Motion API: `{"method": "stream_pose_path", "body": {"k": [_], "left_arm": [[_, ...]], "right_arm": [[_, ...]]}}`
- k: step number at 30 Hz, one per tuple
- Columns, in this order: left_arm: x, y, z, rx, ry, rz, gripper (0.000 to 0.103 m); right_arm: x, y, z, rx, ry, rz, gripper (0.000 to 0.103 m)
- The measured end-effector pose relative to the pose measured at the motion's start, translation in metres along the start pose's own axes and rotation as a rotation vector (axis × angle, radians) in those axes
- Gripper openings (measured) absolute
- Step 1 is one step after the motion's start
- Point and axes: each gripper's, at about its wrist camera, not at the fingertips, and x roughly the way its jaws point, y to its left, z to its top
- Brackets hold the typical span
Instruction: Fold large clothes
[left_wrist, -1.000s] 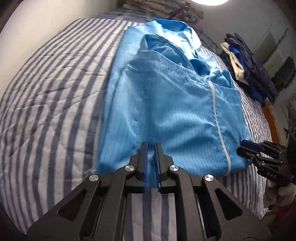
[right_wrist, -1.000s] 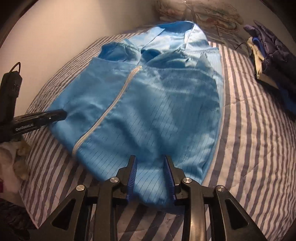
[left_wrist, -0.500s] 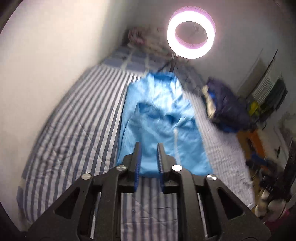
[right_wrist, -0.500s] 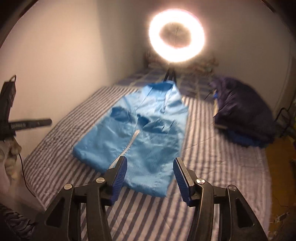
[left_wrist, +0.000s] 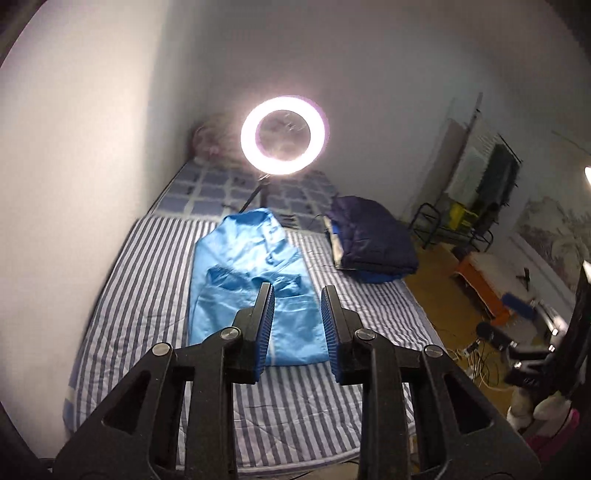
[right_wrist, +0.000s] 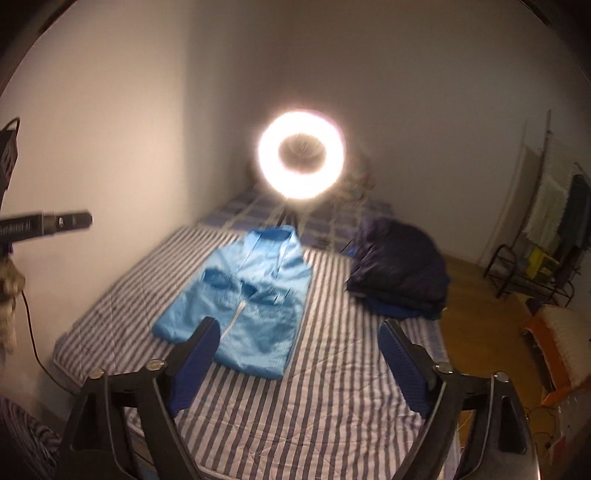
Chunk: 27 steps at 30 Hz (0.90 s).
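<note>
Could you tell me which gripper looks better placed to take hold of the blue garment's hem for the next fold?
Marginally the right gripper: open widest. The left gripper is narrower, equally clear of the blue garment.

Lit ring light (left_wrist: 283, 135) behind striped bed (left_wrist: 140, 295); orange stool (left_wrist: 480, 284) right.

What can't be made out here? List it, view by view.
- Left wrist: blue garment's near hem, behind the left hand-held gripper.
- Right wrist: garment's near left corner, behind a finger of the right hand-held gripper.
- Both: pile at the bed's head, washed out by the ring light.
- Right wrist: dark bundle, blurred.
</note>
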Motion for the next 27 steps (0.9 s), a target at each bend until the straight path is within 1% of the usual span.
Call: {"method": "stream_pose_path", "body": {"k": [3,5,7,8,13,14,17,18,20,21,22,24,25,27], "left_arm": [[-0.013,-0.016,0.006,0.018,-0.005,-0.006,0.026],[-0.021,-0.022,0.012,0.022,-0.016,-0.007,0.028],[-0.031,-0.024,0.016,0.026,-0.045,0.007,0.043],[-0.033,-0.023,0.019,0.027,-0.056,0.016,0.045],[-0.035,-0.009,0.047,0.014,-0.072,0.048,0.045],[-0.035,-0.005,0.052,0.007,-0.076,0.048,0.045],[-0.021,0.014,0.081,-0.024,-0.076,0.029,0.045],[-0.014,0.021,0.091,-0.028,-0.074,0.029,0.045],[0.004,0.033,0.112,-0.026,-0.075,0.035,0.045],[0.015,0.039,0.123,-0.026,-0.067,0.033,0.045],[0.029,0.047,0.133,-0.028,-0.056,0.02,0.045],[0.06,0.063,0.153,-0.042,-0.029,-0.01,0.045],[0.08,0.072,0.16,-0.052,-0.016,-0.016,0.045],[0.116,0.087,0.167,-0.069,0.014,-0.022,0.045]], "right_arm": [[-0.028,0.0,0.009,0.015,-0.057,-0.029,0.096],[-0.04,-0.001,0.015,0.025,-0.089,-0.032,0.102],[-0.051,-0.002,0.022,0.03,-0.12,-0.033,0.103],[-0.054,-0.002,0.025,0.027,-0.13,-0.03,0.103],[-0.053,0.0,0.047,0.001,-0.172,-0.006,0.103],[-0.048,-0.001,0.053,-0.003,-0.176,-0.001,0.103],[-0.026,-0.008,0.069,-0.006,-0.193,-0.01,0.103],[-0.018,-0.011,0.073,-0.004,-0.198,-0.005,0.103],[0.01,-0.024,0.089,0.014,-0.189,0.031,0.103],[0.027,-0.031,0.097,0.03,-0.173,0.052,0.103],[0.038,-0.037,0.104,0.044,-0.159,0.065,0.102],[0.074,-0.055,0.124,0.085,-0.137,0.114,0.1],[0.086,-0.061,0.129,0.099,-0.136,0.131,0.099],[0.13,-0.077,0.143,0.137,-0.127,0.175,0.098]]}}
